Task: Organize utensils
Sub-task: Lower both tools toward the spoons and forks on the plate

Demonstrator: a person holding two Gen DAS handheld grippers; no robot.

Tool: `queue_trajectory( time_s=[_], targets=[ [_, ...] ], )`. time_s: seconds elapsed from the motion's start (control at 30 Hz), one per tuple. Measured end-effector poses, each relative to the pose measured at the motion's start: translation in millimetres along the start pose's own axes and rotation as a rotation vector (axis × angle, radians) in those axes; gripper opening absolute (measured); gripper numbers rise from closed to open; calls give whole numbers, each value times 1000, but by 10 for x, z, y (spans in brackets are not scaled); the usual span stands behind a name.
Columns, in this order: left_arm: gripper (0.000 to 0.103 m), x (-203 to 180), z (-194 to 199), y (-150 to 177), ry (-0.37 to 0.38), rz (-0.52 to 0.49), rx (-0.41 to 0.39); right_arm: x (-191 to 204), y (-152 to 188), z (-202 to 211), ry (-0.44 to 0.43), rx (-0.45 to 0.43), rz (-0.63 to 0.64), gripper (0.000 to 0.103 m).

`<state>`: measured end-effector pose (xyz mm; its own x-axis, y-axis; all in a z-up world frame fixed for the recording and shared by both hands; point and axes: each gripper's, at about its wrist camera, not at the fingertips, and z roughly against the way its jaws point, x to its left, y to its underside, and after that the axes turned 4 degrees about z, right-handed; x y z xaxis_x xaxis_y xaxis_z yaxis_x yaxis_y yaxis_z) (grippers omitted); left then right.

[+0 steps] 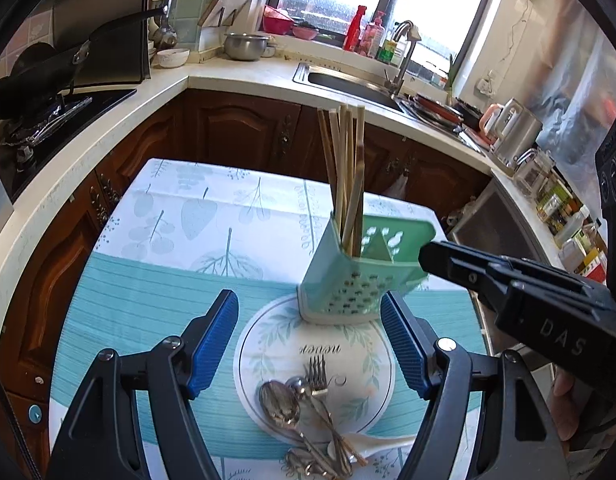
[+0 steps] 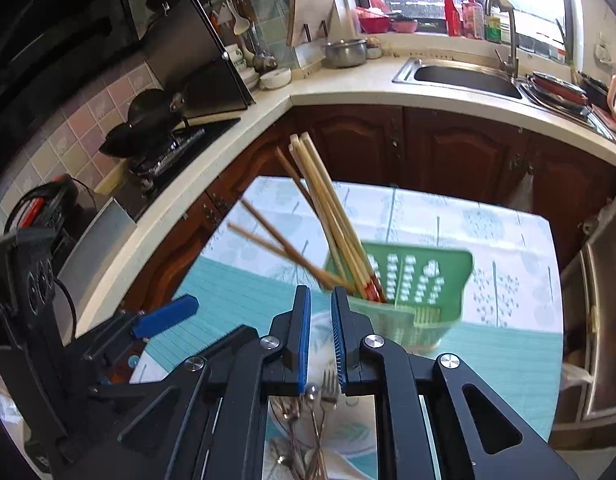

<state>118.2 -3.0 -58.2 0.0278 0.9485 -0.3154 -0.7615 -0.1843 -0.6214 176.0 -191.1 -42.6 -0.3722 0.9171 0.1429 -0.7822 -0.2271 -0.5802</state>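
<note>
A pale green perforated plastic utensil holder (image 1: 360,276) stands on a small table covered by a white and teal leaf-print tablecloth (image 1: 180,216), its base resting on the far rim of a round white plate with a leaf wreath pattern (image 1: 268,344). A bundle of long bamboo chopsticks (image 1: 346,172) is already standing in the holder's left compartment, leaning loosely, and in the right wrist view a couple of them look blurred and splayed to the left; the right compartment appears empty as far as can be seen. So the chopsticks look sorted, while the metal cutlery is still to go: a shiny steel spoon (image 1: 280,404), a steel fork (image 1: 318,376) and further pieces whose kind is hard to tell lie in a crossed heap on the near part of the plate, with a white ceramic soup spoon (image 1: 372,442) beside them at the plate's near edge. The left gripper (image 1: 310,344) hovers over the plate with its blue-padded jaws spread wide and nothing between them. The right gripper (image 2: 321,336) has its jaws almost together, a narrow gap showing, and grasps nothing; it sits just in front of the holder, above the cutlery. My judgement is roughly the first half done, spoons and forks remaining
</note>
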Motion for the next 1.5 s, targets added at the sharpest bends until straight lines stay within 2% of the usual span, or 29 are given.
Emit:
queue_trajectory(
  time_s=[0.17,0.37,0.77,1.0,1.3,1.37,1.43,1.5],
  targets=[
    [72,52,3,171,-21,-9,42,-42,312,-44,-10,38,-27,11],
    [72,146,-36,403,-48,-7,112,-108,691,-92,-7,77,-78,22],
    [72,385,-219,917,-78,7,288,-334,1355,-351,14,184,-170,22],
    [72,487,-429,1053,-21,87,380,-393,1635,-447,-10,230,-196,22],
    [71,622,-774,949,52,128,376,-257,1759,-639,-56,259,-166,22],
    [68,650,-860,935,75,124,380,-234,1741,-672,-64,264,-161,22],
    [60,678,-952,938,105,120,395,-207,1744,-719,-76,268,-156,22],
    [56,690,-1035,946,124,110,408,-180,1745,-765,-88,272,-148,22]
  ],
)
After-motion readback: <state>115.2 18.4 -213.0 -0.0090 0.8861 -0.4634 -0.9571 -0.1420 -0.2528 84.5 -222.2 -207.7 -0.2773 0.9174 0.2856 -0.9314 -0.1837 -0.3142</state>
